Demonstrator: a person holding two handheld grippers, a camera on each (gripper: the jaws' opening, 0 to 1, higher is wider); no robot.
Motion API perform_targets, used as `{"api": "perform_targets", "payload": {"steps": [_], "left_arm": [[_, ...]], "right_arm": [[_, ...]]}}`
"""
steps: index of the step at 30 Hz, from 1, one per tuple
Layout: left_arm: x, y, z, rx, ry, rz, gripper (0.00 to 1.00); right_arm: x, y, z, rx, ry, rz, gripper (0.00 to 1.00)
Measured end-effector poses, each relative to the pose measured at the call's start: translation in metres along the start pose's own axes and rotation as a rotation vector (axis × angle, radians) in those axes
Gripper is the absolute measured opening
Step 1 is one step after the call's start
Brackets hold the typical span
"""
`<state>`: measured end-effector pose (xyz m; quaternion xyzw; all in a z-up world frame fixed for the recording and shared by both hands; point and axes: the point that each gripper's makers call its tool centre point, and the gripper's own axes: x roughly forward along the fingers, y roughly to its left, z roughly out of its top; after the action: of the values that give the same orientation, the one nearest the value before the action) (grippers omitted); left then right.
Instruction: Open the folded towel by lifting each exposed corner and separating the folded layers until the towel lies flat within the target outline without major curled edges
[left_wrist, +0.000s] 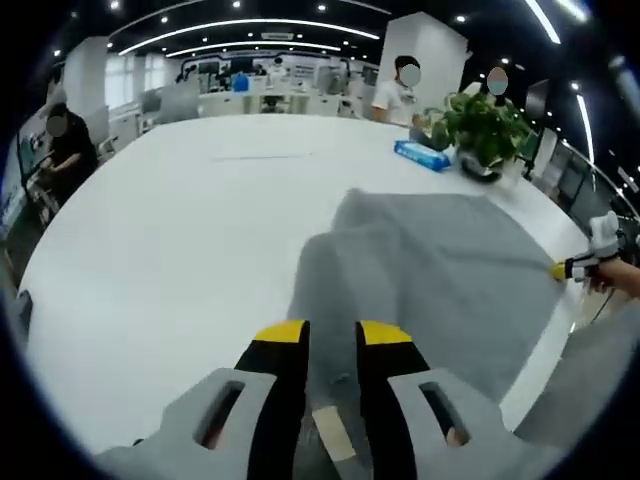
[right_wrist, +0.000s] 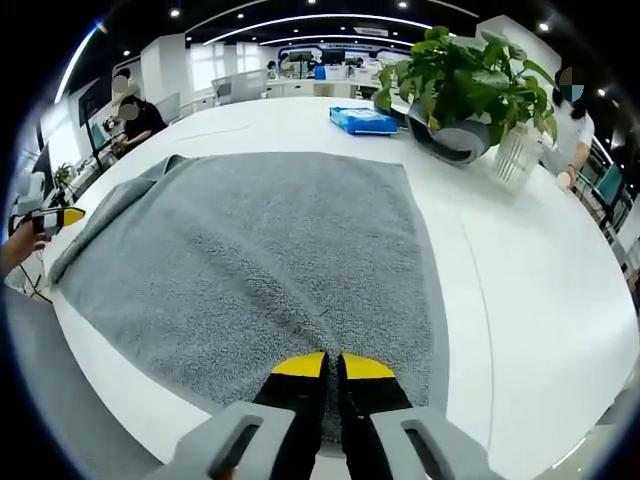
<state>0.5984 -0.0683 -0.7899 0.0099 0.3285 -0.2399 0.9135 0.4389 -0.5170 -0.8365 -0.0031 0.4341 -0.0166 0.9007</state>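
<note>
An open-plan office with ceiling light strips lies behind a broad white worktop (right_wrist: 540, 280), and the grey towel (right_wrist: 270, 250) serves as the landmark: it is spread over the near part of the worktop, close to the person's edge. Beyond the towel's far edge lie a blue packet (right_wrist: 362, 121) and a potted plant (right_wrist: 468, 90) in a grey pot, with a clear ribbed glass (right_wrist: 517, 155) just beside the pot; people sit and stand at desks further off. In the right gripper view the right gripper (right_wrist: 332, 368) has its yellow-tipped jaws drawn together over the towel's near edge, apparently pinching the cloth there, probably to pin or pull that side taut. In the left gripper view the left gripper (left_wrist: 332, 335) is clamped on a raised ridge of towel, its jaws a little apart with grey cloth bunched between them; the fabric climbs from the worktop up into the jaws, which suggests this side is lifted to draw the layer outward. Seen from the right gripper view, that left side of the towel is rolled over in a fold while the rest lies flat. No target outline is plain on the worktop. By my reading the unfolding is nearly finished, and only that curled left edge needs laying down.
</note>
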Motion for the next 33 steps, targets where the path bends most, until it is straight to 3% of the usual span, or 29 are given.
{"api": "perform_targets", "payload": {"steps": [6,17,22,33], "left_arm": [[0.014,0.008,-0.009,-0.002,0.031,0.034,0.18],[0.021,0.014,-0.011,0.013,0.077,0.041,0.04],[0.018,0.02,-0.003,0.02,0.068,0.047,0.03],[0.009,0.062,0.037,0.073,-0.008,0.148,0.03]], "right_arm": [[0.0,0.0,0.0,0.001,0.0,-0.001,0.01],[-0.001,0.0,0.0,0.002,0.002,-0.006,0.01],[-0.001,0.0,0.0,0.003,-0.001,-0.006,0.01],[-0.001,0.0,0.0,0.004,-0.001,-0.005,0.01]]}}
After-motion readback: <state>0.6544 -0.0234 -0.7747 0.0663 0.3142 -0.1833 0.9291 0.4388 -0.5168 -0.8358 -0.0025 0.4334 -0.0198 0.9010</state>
